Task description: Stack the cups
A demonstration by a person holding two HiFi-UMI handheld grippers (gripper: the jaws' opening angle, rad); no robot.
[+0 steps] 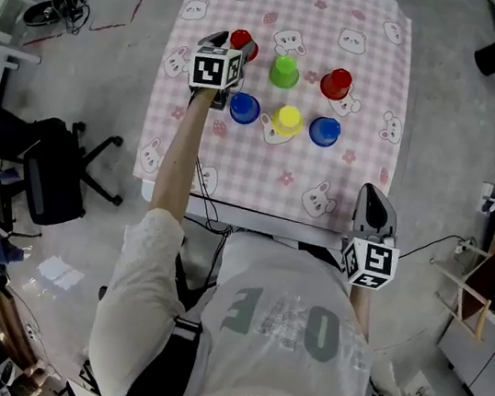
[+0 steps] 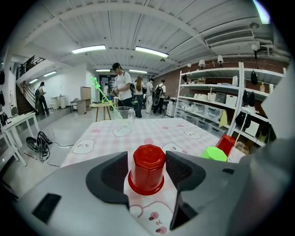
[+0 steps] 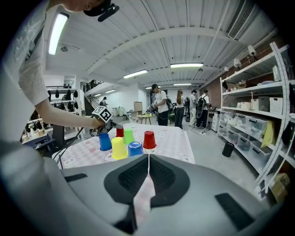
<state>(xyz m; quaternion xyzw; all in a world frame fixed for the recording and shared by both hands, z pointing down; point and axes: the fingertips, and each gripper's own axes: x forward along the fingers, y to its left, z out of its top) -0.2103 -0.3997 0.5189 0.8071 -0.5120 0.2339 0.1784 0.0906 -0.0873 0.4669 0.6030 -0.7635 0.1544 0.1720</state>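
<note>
Counting cups: two red (image 1: pixel 242 44) (image 1: pixel 336 83), two blue (image 1: pixel 244 107) (image 1: pixel 324 131), one green (image 1: pixel 284 71), one yellow (image 1: pixel 287 119); left hand-held gripper (image 2: pixel 148 171) wide.

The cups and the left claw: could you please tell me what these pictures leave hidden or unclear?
Head view: the marker cube of the left claw covers its jaws and part of the red cup.
Left gripper view: its right jaw cuts off the green cup and the second red cup; the blue cups and yellow cup do not show.
Right gripper view: that red cup is small, half behind the green one.
</note>
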